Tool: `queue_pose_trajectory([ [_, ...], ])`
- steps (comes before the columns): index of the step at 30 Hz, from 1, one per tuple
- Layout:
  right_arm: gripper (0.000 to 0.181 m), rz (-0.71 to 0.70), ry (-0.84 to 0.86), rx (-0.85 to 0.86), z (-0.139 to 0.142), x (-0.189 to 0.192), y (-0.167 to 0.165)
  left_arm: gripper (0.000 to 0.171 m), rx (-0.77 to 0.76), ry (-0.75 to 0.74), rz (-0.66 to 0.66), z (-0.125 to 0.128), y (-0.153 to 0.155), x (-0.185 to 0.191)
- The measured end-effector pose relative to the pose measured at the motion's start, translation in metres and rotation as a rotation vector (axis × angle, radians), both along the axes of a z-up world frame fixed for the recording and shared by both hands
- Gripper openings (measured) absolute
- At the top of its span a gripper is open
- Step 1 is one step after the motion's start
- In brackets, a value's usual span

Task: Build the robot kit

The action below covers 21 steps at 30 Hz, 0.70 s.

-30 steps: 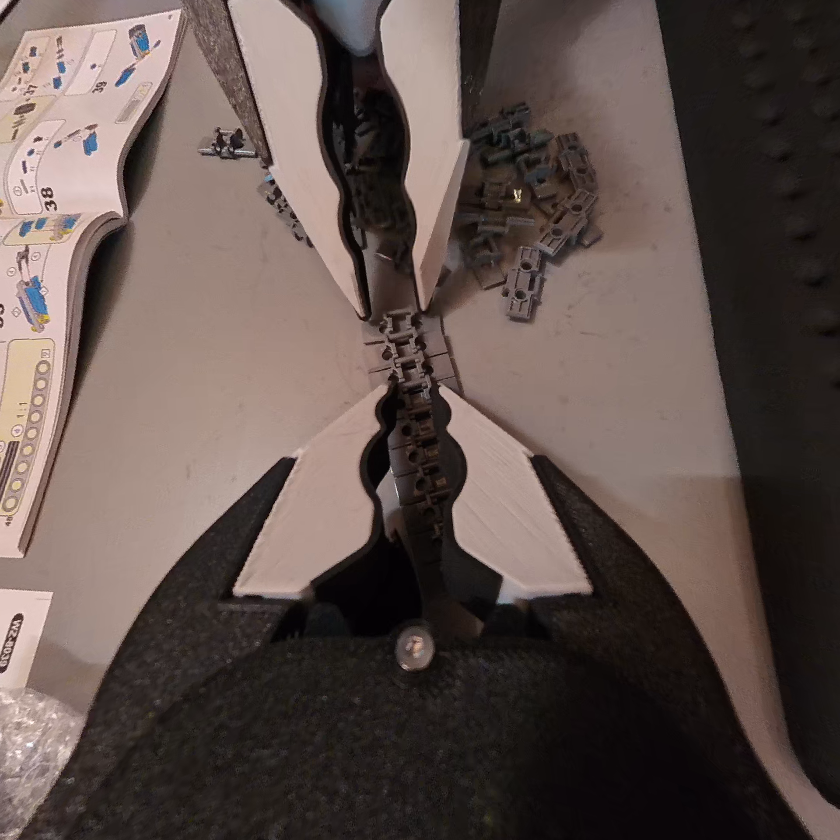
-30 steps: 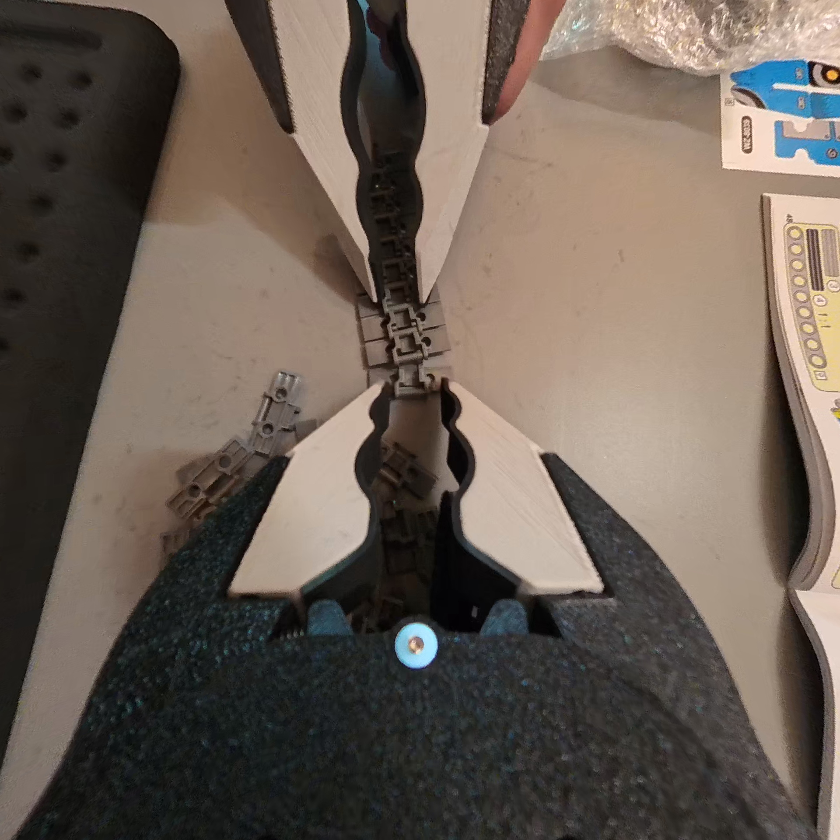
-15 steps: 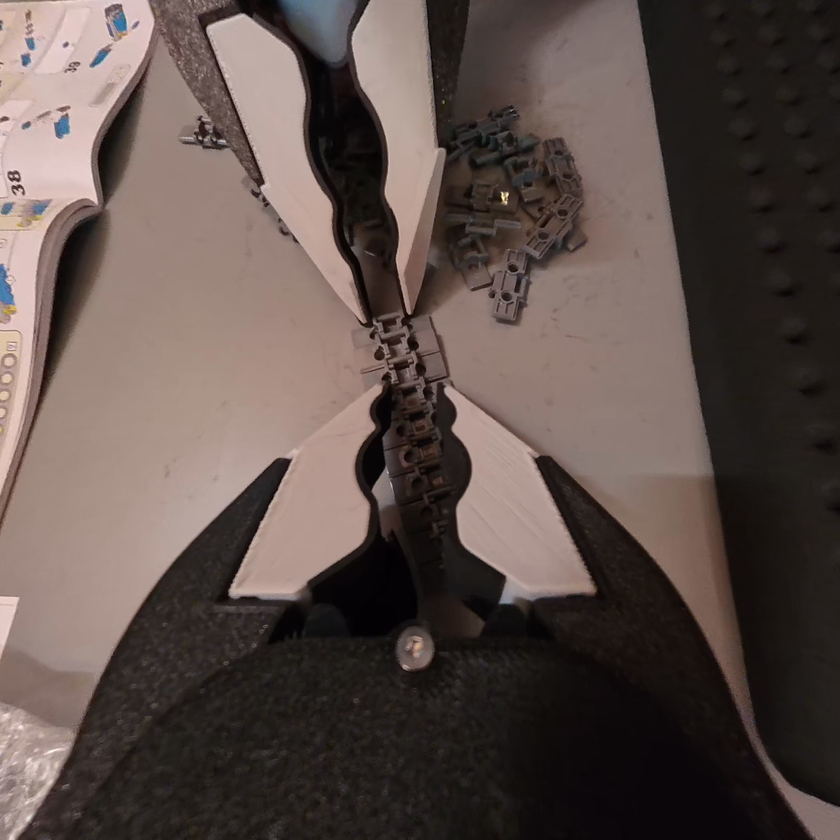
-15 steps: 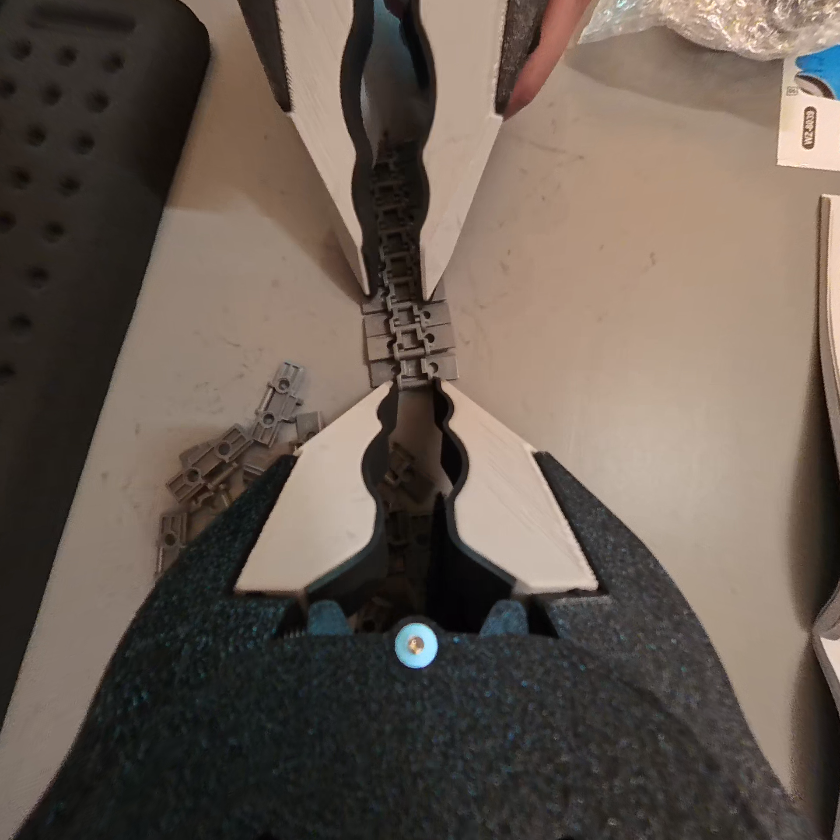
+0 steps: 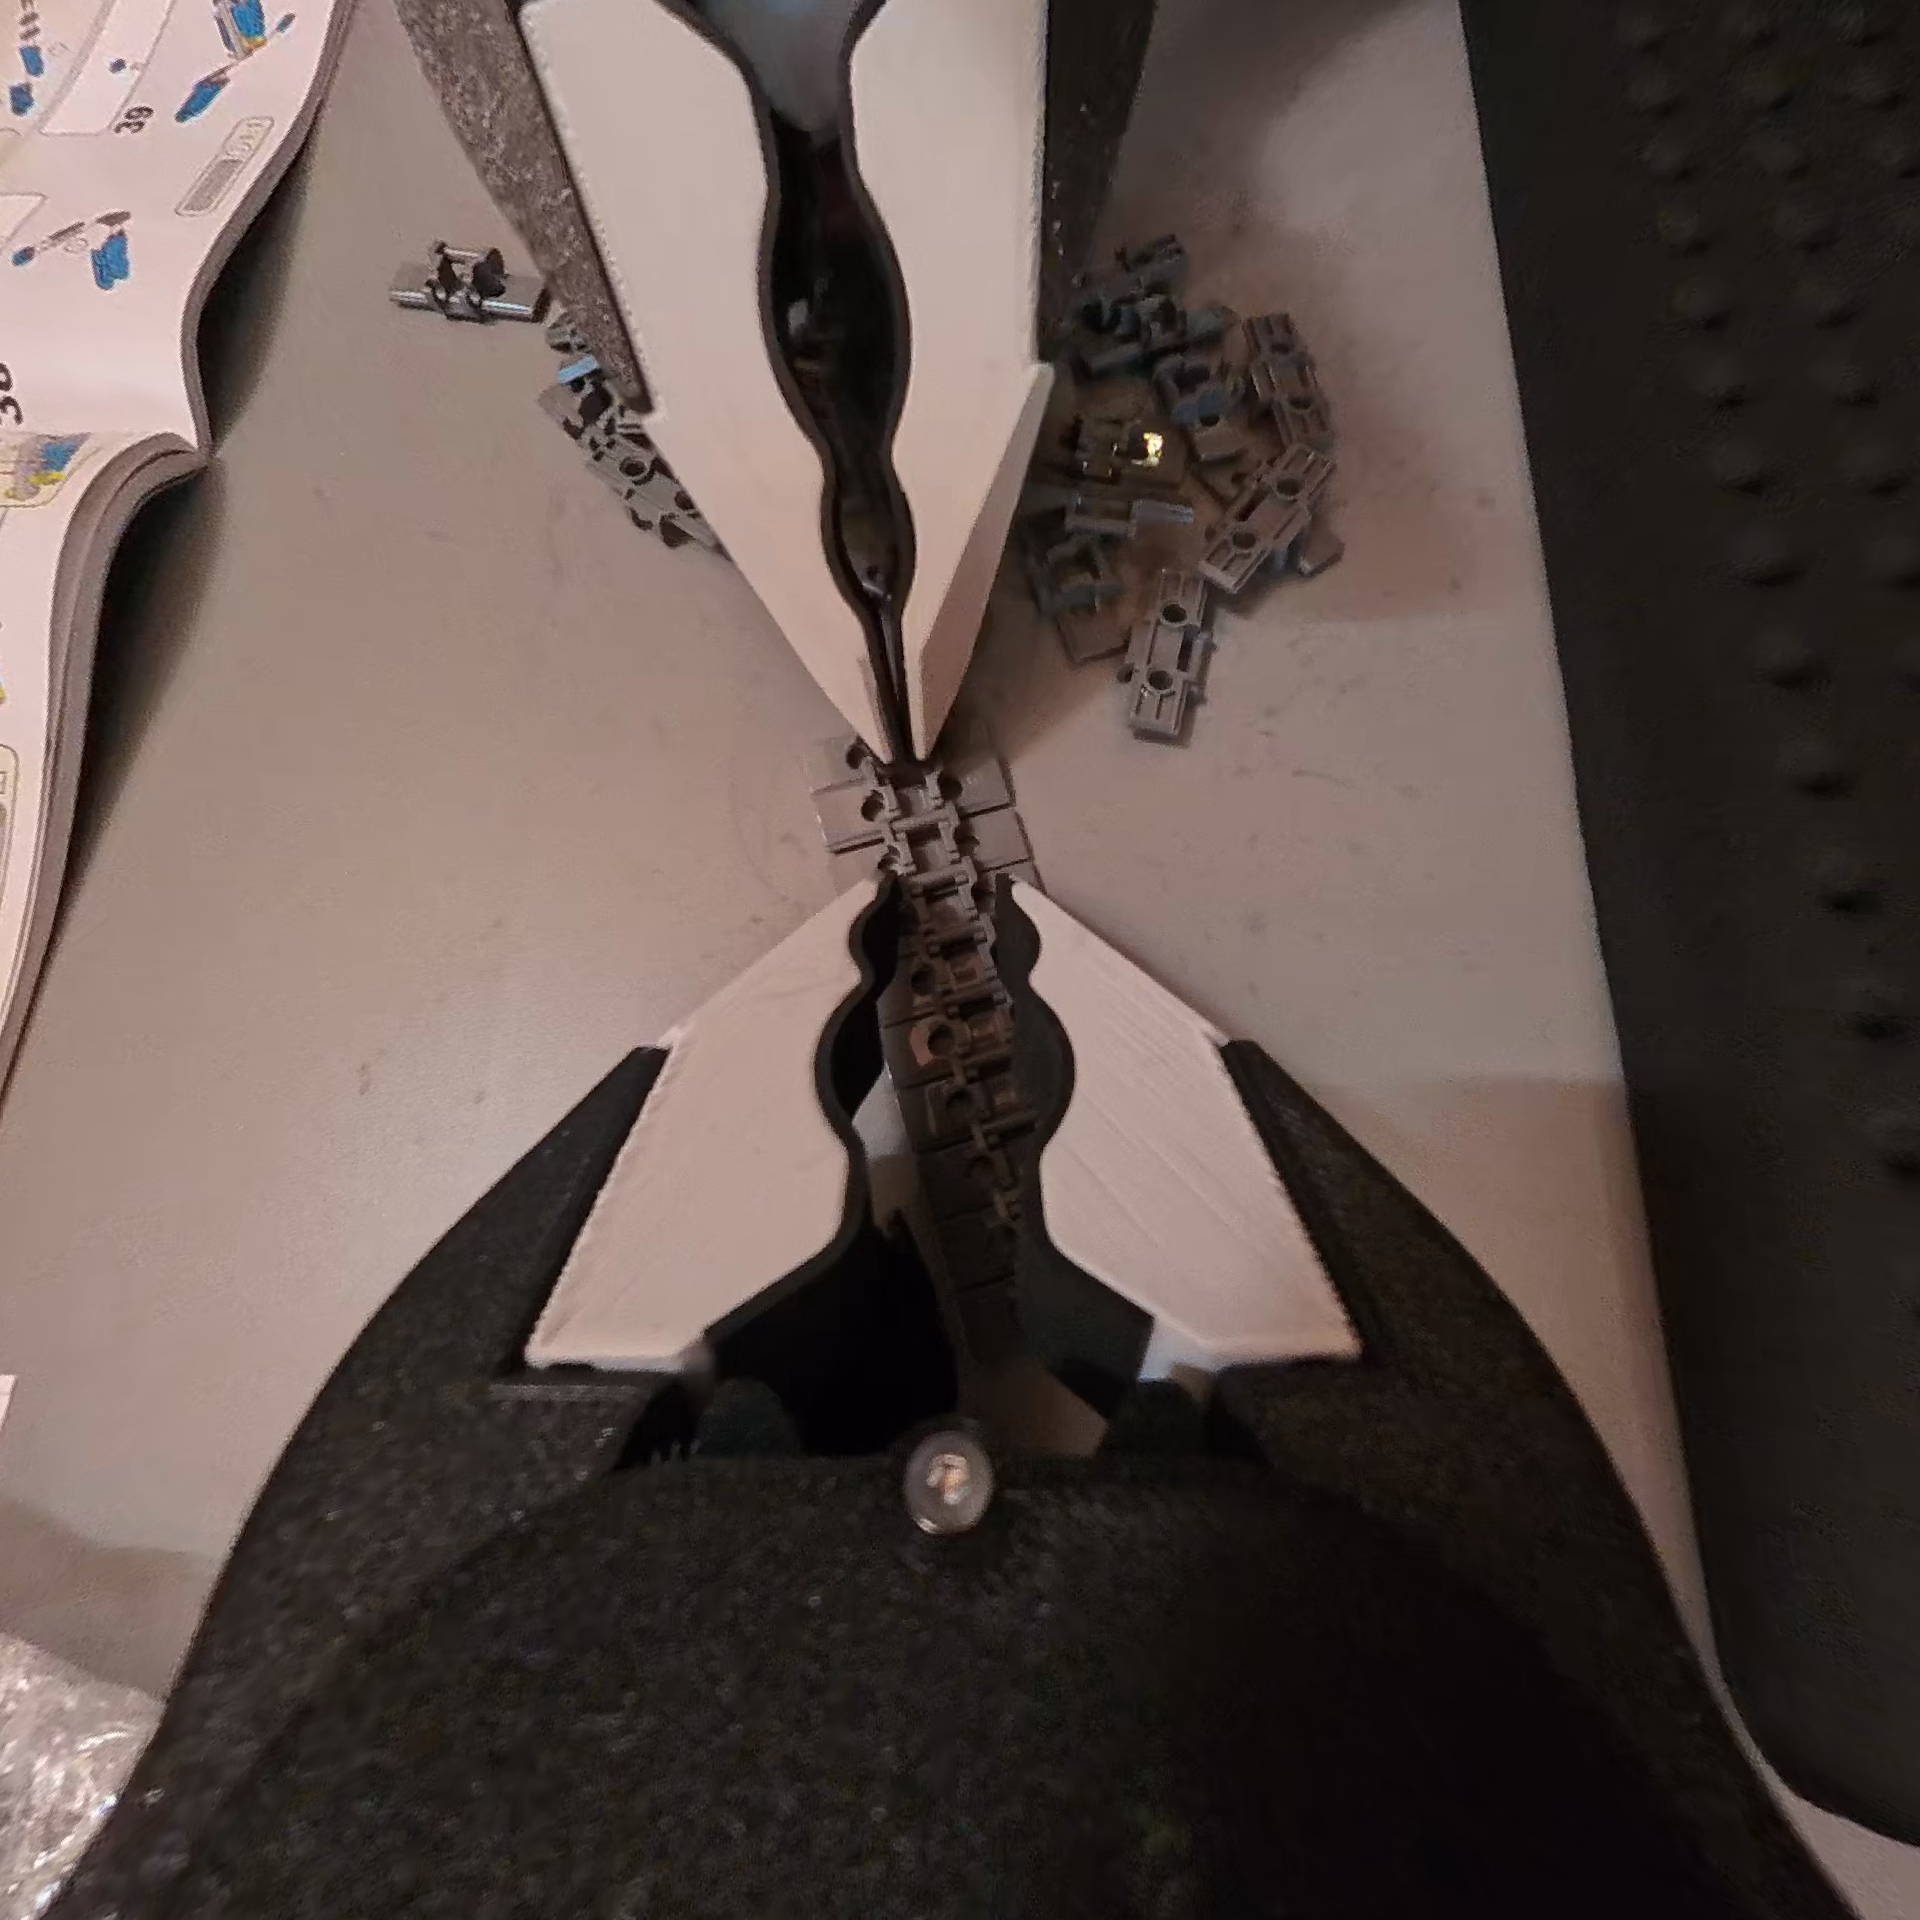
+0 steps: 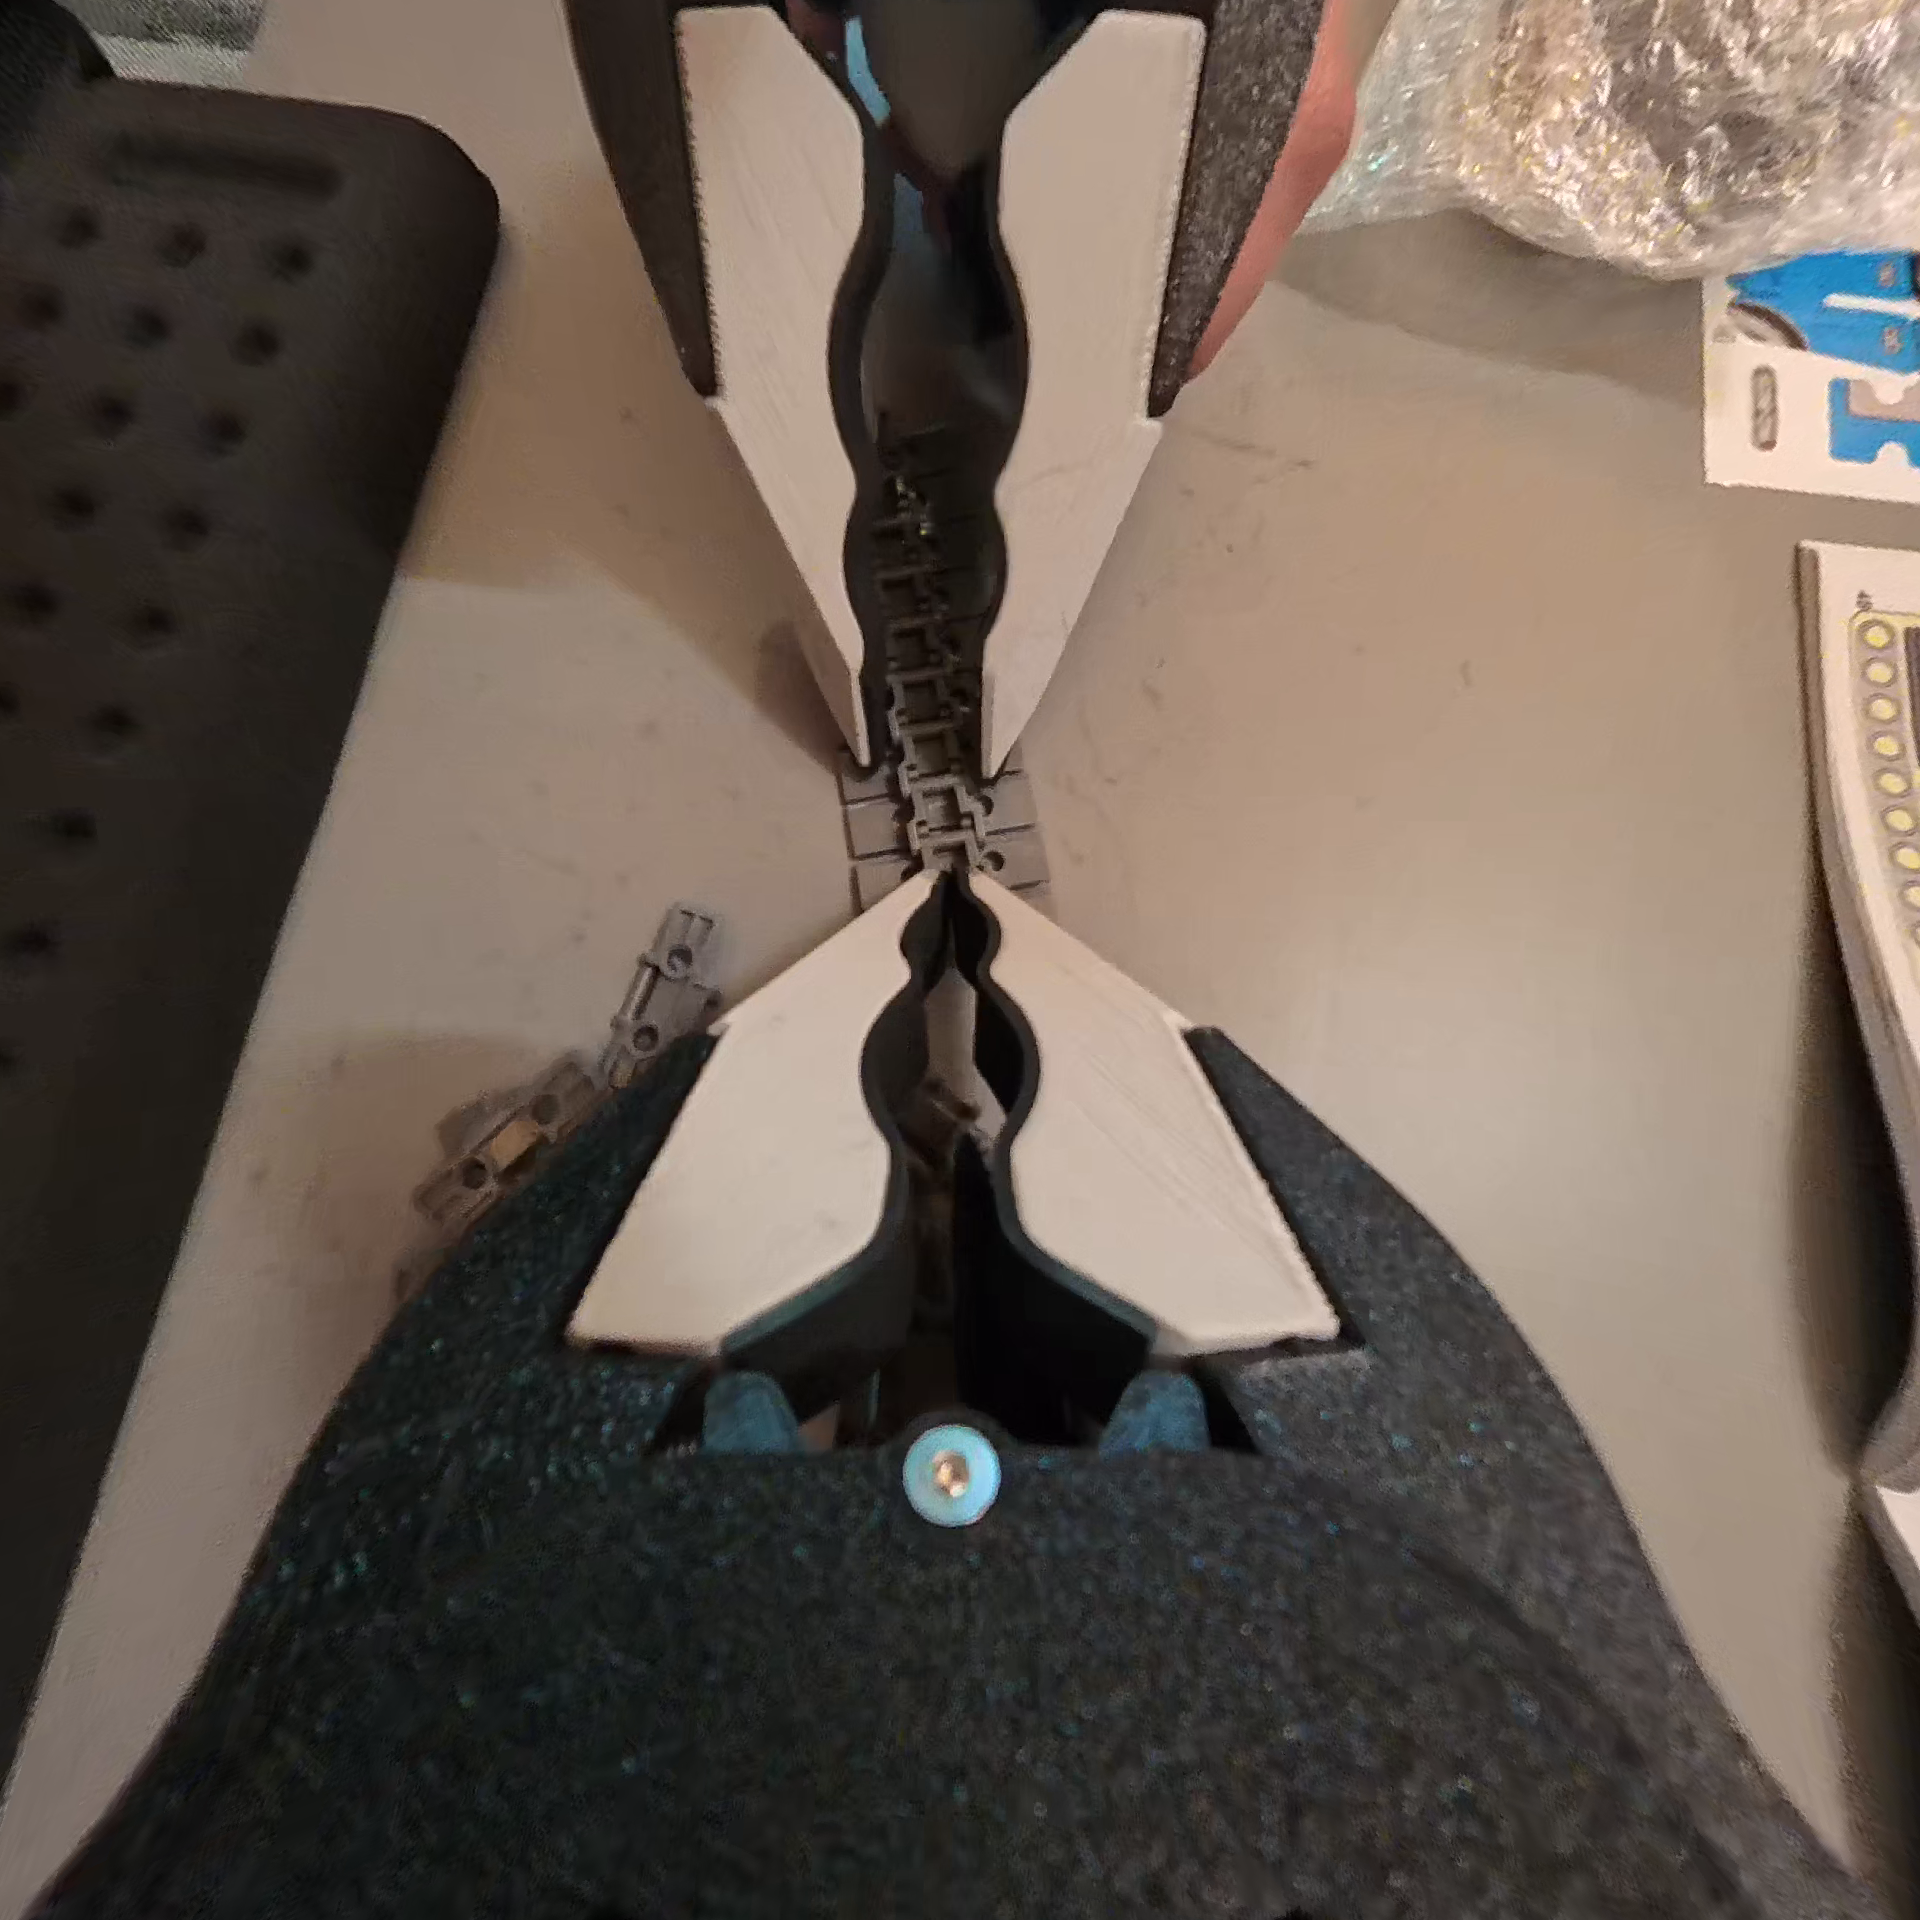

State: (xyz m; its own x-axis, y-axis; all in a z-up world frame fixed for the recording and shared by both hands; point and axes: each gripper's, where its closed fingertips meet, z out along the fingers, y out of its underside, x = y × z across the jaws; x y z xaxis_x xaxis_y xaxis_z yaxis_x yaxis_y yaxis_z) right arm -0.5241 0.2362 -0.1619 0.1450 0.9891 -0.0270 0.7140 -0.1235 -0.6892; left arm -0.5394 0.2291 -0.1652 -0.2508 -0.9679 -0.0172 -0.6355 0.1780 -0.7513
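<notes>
Because the left gripper [image 5: 935,894] has its jaws clamped on the grey track chain [image 5: 920,821] while the right gripper [image 6: 948,883], jaws pinched shut, meets its end link, a skewed push could buckle it above the counter [image 5: 416,831], near the loose links [image 5: 1195,478].

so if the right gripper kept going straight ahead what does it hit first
Its tips already meet the end of the grey track chain on the table. Straight beyond that comes the left gripper, holding the same chain, facing it.
</notes>
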Motion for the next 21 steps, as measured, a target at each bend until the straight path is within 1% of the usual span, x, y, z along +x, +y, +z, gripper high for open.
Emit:
queue_pose_trajectory([
  [2, 0.0, -0.012, -0.006, -0.041, -0.001, 0.001, 0.0, 0.016, -0.002, 0.001, 0.002, 0.0, 0.0, 0.0],
  [5, 0.0, -0.029, -0.043, -0.047, -0.002, 0.0, 0.0, 0.014, -0.008, 0.001, 0.007, 0.0, 0.001, 0.001],
  [8, 0.0, -0.067, -0.035, -0.151, -0.003, 0.001, -0.001, 0.014, -0.018, 0.006, 0.011, 0.0, 0.001, 0.001],
  [11, 0.0, -0.091, -0.044, -0.196, -0.003, 0.0, 0.0, 0.014, -0.022, 0.008, 0.014, -0.001, 0.0, 0.002],
  [15, 0.0, -0.094, 0.0, -0.251, 0.001, 0.003, -0.001, 0.014, -0.011, 0.003, 0.018, 0.0, 0.001, 0.002],
  [16, 0.0, -0.079, 0.036, -0.276, 0.009, 0.004, -0.004, 0.014, -0.004, 0.0, 0.017, 0.0, 0.001, 0.002],
  [17, 0.002, -0.089, 0.075, -0.276, 0.018, 0.006, -0.001, 0.014, 0.004, -0.003, 0.017, 0.0, 0.001, 0.002],
  [18, 0.014, -0.118, 0.083, -0.25, 0.022, 0.011, 0.005, 0.014, 0.014, -0.008, 0.019, 0.0, 0.001, 0.002],
  [19, 0.022, -0.128, 0.065, -0.227, 0.021, 0.018, 0.008, 0.014, 0.027, -0.012, 0.017, 0.001, 0.001, 0.003],
  [21, 0.029, -0.134, 0.037, -0.202, 0.015, 0.024, 0.007, 0.014, 0.056, -0.023, 0.014, 0.002, 0.0, 0.003],
])
